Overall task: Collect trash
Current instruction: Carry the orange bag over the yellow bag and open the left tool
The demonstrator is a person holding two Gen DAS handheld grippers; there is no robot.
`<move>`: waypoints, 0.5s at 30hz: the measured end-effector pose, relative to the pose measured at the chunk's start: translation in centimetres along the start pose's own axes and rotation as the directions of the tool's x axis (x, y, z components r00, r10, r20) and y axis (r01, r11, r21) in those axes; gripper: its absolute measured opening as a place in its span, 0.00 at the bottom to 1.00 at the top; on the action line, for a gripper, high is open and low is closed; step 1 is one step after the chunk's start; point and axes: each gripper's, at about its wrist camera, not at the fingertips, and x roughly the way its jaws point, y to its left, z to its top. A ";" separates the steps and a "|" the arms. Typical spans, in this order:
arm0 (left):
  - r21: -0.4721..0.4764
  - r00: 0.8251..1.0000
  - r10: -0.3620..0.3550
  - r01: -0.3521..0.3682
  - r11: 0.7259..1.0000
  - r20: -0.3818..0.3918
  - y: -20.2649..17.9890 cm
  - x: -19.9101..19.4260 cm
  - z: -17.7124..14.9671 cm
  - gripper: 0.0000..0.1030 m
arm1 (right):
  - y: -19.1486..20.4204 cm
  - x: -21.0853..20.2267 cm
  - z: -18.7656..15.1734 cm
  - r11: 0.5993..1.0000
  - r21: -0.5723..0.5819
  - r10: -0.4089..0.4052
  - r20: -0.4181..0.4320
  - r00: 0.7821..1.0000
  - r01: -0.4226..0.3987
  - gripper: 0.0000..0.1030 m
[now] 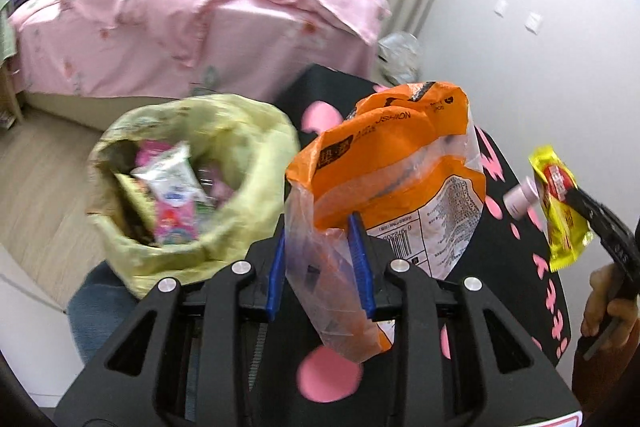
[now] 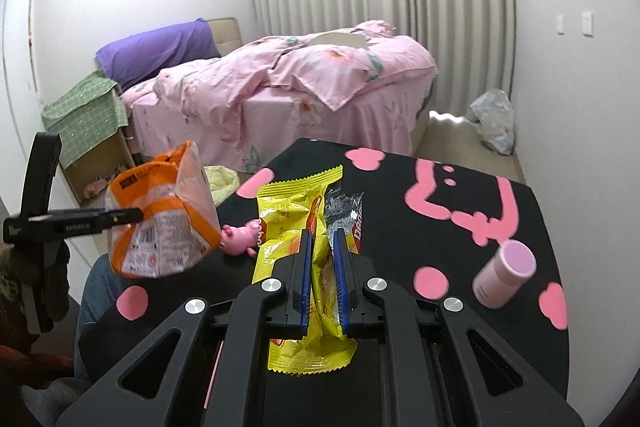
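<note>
My left gripper [image 1: 320,231] is shut on an orange and clear snack bag [image 1: 384,163], held up in the air beside the table; the same orange bag [image 2: 160,223] shows at the left of the right wrist view. A bin lined with a yellow-green bag [image 1: 192,183] stands on the floor to the left of it, with several wrappers inside. My right gripper [image 2: 322,239] is shut on a crumpled yellow wrapper [image 2: 296,211] above the black table [image 2: 400,235]. In the left wrist view that yellow wrapper [image 1: 560,211] hangs at the far right.
On the black table with pink shapes stand a pink cylindrical container [image 2: 506,273] at the right and a small pink pig toy [image 2: 240,237] near the left edge. A bed with a pink cover [image 2: 288,87] lies behind, and a clear plastic bag [image 2: 494,119] is on the floor by the wall.
</note>
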 end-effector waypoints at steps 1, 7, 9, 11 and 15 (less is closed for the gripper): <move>-0.017 1.000 0.013 -0.012 1.000 0.014 0.9 -0.5 0.2 0.27 | 0.4 0.2 0.2 1.000 -0.006 0.006 -0.002 1.000 -0.006 0.12; -0.107 0.989 0.126 -0.117 0.987 0.081 6.4 -2.1 1.5 0.28 | 3.3 2.0 2.8 0.997 -0.043 0.071 0.002 0.997 -0.071 0.12; -0.146 0.983 0.165 -0.152 0.977 0.077 8.5 -2.1 1.7 0.28 | 4.9 3.1 4.1 0.993 -0.056 0.107 0.005 0.994 -0.107 0.12; -0.181 0.976 0.204 -0.188 0.965 0.075 10.3 -1.6 2.1 0.28 | 5.9 4.0 4.8 0.989 -0.070 0.128 0.005 0.992 -0.127 0.12; -0.252 0.958 0.271 -0.241 0.937 0.091 13.8 -0.5 3.1 0.28 | 9.0 7.3 7.3 0.975 -0.104 0.196 -0.007 0.981 -0.195 0.12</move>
